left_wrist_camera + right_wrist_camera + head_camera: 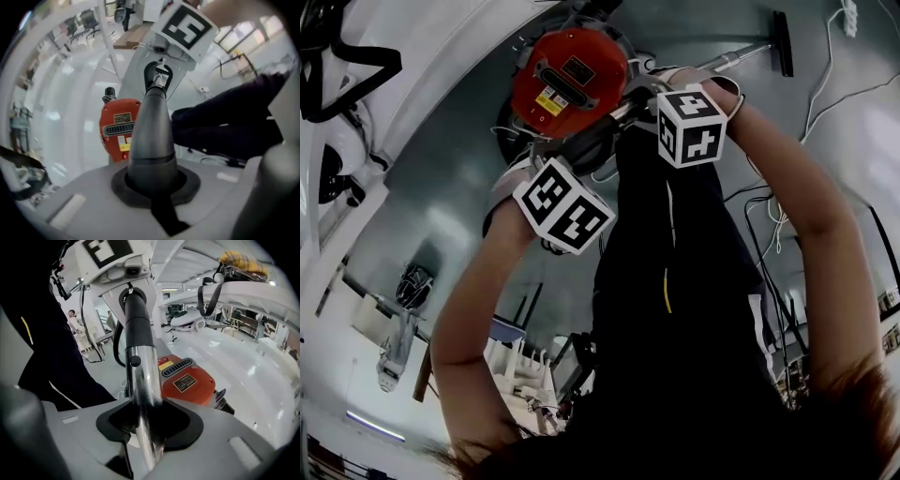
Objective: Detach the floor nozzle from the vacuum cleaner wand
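Floor (441, 178): grey, glossy, seen steeply from above.

Person: dark clothing fills the centre of the head view. Both bare forearms reach forward, one tool in each hand.

Vacuum cleaner body (570, 80): red-orange, on the floor just beyond the two tools. Its label and vent slot face up.

Wand (140, 380): chrome tube with a small black button. It passes into a black sleeve (138, 319) farther up. In the head view, the wand runs from the right hand across the floor to the upper right.

Floor nozzle (783, 42): narrow black bar on the floor at the wand's far end, apparently joined to it. It lies well apart from both tools.

Left tool (154, 185): clenched on a grey tapered tube section (152, 136), pads tight around it.

Right tool (147, 423): grasping the chrome wand, which sits in the notch of its black pads.

The two tools face each other along the same tube line.
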Demonstrator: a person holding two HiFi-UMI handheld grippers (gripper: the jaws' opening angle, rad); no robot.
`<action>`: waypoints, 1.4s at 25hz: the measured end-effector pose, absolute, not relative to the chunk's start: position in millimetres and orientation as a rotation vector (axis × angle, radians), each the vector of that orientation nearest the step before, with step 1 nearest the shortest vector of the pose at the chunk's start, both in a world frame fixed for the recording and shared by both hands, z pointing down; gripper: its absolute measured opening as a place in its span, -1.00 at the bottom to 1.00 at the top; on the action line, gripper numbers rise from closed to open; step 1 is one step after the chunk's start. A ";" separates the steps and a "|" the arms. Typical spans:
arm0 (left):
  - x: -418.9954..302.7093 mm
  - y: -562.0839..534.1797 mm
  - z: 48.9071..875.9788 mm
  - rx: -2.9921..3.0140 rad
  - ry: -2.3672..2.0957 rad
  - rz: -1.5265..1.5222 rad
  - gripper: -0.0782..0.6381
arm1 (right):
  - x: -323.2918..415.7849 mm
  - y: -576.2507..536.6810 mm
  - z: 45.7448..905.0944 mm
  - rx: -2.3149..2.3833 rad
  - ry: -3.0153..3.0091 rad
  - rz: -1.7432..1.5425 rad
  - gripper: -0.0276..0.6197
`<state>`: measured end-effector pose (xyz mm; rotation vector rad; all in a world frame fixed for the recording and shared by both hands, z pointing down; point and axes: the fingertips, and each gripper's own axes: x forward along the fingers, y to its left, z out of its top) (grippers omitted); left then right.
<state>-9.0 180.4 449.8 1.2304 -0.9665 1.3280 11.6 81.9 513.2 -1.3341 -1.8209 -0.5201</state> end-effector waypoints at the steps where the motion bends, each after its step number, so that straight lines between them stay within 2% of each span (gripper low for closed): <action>1: -13.8 182.5 451.1 1.218 -0.981 1.403 -0.70 | 11.5 82.2 513.3 -1.346 -1.805 -0.509 -0.43; 3: -15.5 184.2 452.7 1.200 -0.971 1.383 -0.71 | 8.8 81.8 513.7 -1.353 -1.804 -0.522 -0.43; 9: 17.0 186.7 448.6 1.173 -0.755 0.824 -0.71 | 5.4 83.6 521.9 -1.233 -1.892 -0.685 -0.47; 11: 23.7 190.0 445.2 1.138 -0.709 0.729 -0.71 | 3.8 85.3 526.8 -1.199 -1.884 -0.691 -0.47; 18: -16.7 193.7 456.9 1.102 -0.858 1.111 -0.72 | -11.0 84.8 536.4 -1.163 -1.762 -0.651 -0.46; 29: -2.0 202.0 461.1 1.191 -0.733 0.849 -0.72 | -5.3 91.2 526.5 -1.222 -1.967 -0.619 -0.48; 35: -12.1 195.5 463.4 1.172 -0.819 1.131 -0.71 | 12.7 91.0 545.3 -1.245 -1.766 -0.487 -0.46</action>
